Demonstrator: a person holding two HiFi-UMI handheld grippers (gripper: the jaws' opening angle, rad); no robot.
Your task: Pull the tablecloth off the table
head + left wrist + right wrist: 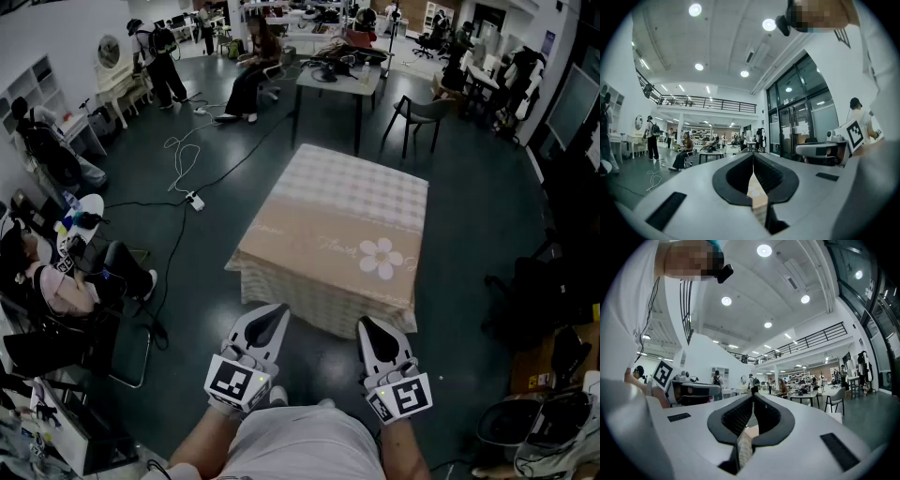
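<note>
Head view: beige checked fabric tablecloth with a white flower print (342,230) is draped square over the table ahead of me. I hold the left gripper (278,310) and right gripper (367,322) short of its near hem.
Left gripper view: ribbed black pads together, nothing pinched.
Right gripper view: same, closed and empty.

The tablecloth (337,225) is matt woven cloth, checked with a plain beige printed band, the floor (469,234) is smooth, dark and faintly glossy, and the left gripper (267,323) and right gripper (378,336) are smooth matt pale plastic with ribbed black inner faces.
</note>
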